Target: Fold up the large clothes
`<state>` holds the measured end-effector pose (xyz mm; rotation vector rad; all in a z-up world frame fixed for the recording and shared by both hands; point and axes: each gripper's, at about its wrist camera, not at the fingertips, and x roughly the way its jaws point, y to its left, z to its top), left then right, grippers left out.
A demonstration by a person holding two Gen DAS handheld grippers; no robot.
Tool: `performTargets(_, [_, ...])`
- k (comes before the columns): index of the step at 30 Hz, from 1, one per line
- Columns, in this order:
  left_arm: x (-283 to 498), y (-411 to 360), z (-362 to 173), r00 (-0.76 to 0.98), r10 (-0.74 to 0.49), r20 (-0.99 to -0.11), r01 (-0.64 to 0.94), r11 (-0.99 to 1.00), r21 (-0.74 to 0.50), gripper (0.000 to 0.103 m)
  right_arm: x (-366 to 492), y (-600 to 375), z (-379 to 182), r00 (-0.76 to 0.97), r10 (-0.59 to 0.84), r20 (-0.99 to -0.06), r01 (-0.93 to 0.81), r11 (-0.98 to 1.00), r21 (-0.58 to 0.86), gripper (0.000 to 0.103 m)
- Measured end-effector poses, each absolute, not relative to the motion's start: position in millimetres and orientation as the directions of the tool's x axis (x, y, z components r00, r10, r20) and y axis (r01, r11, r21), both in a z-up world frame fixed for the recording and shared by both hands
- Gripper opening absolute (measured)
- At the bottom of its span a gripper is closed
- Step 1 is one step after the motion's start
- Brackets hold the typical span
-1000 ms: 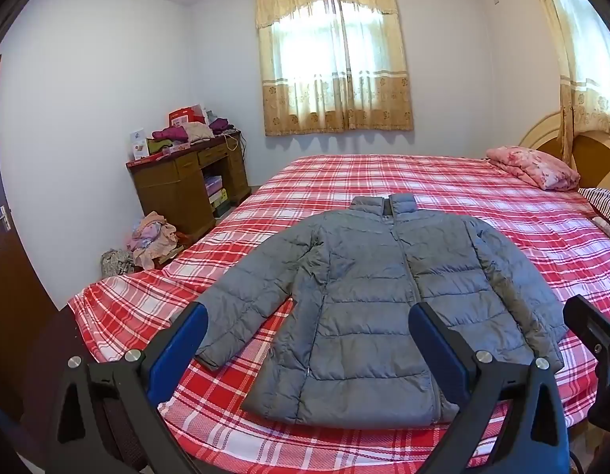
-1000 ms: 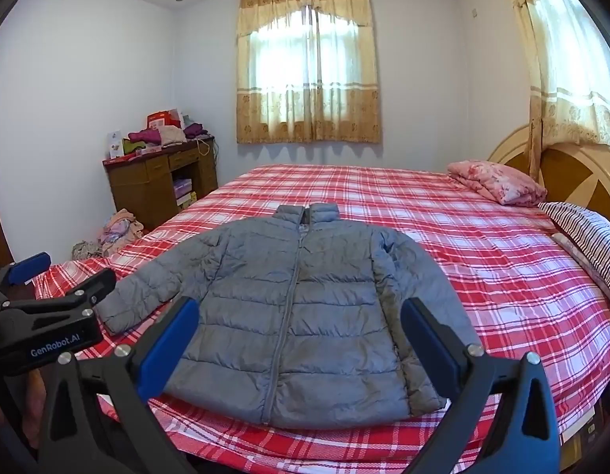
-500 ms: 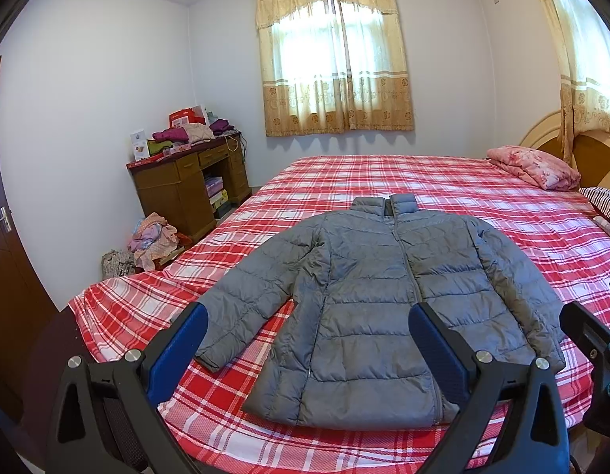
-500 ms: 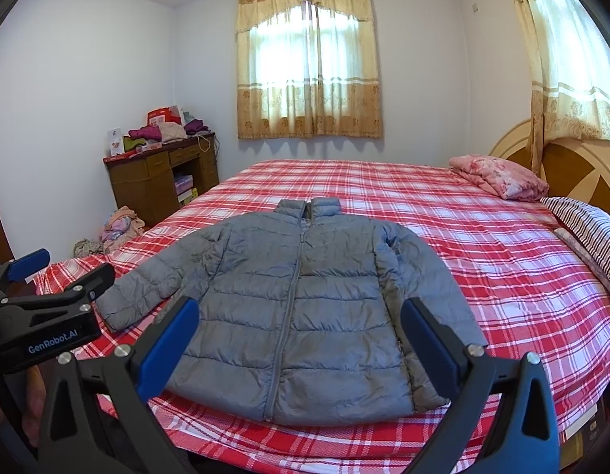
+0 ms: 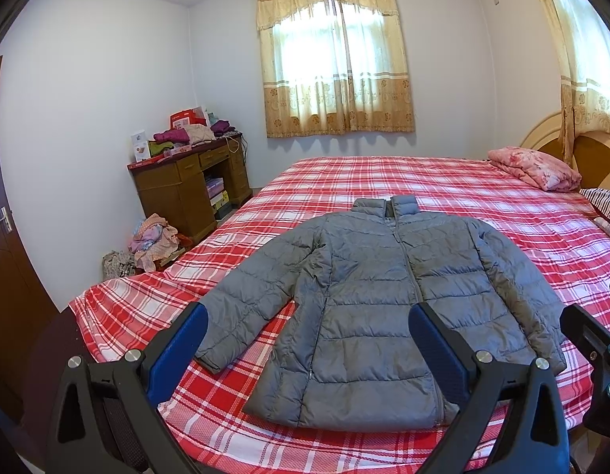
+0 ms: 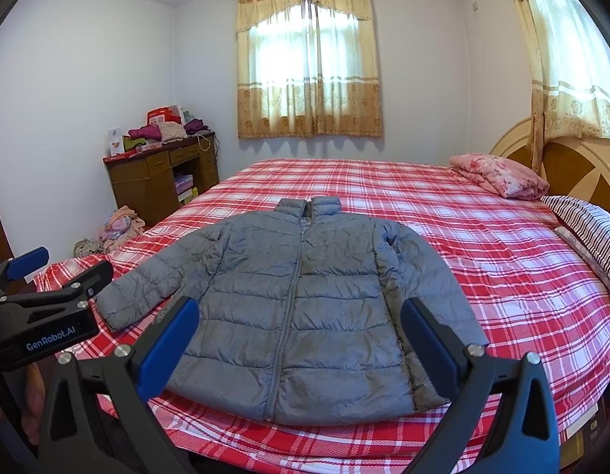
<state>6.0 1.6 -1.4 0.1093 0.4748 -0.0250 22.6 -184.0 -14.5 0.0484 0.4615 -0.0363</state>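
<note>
Now gray jacket (image 5: pixel 383 296) laid flat, zipped, on plaid bed (image 5: pixel 482 205); left gripper (image 5: pixel 308 347) and right gripper (image 6: pixel 301 339) held apart, empty, at near edge.

Both tongs are black plastic frames with triangular cut-outs, silver screws at the joints and blue pads lining the fingers. The left tongs (image 5: pixel 306 349) carry white "GenRobot.AI" lettering on the side, readable beside the right tongs (image 6: pixel 299 345).
</note>
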Motion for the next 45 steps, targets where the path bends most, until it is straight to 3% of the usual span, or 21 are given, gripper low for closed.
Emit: performTargets(45, [7.5, 0.5, -8.4, 0.881, -0.004, -0.473, 0.059, 0.993, 0.101, 0.102, 22.6, -182.0, -22.6, 0.886, -0.013, -0.464, 0.042, 0.998, 0.053, 0.103])
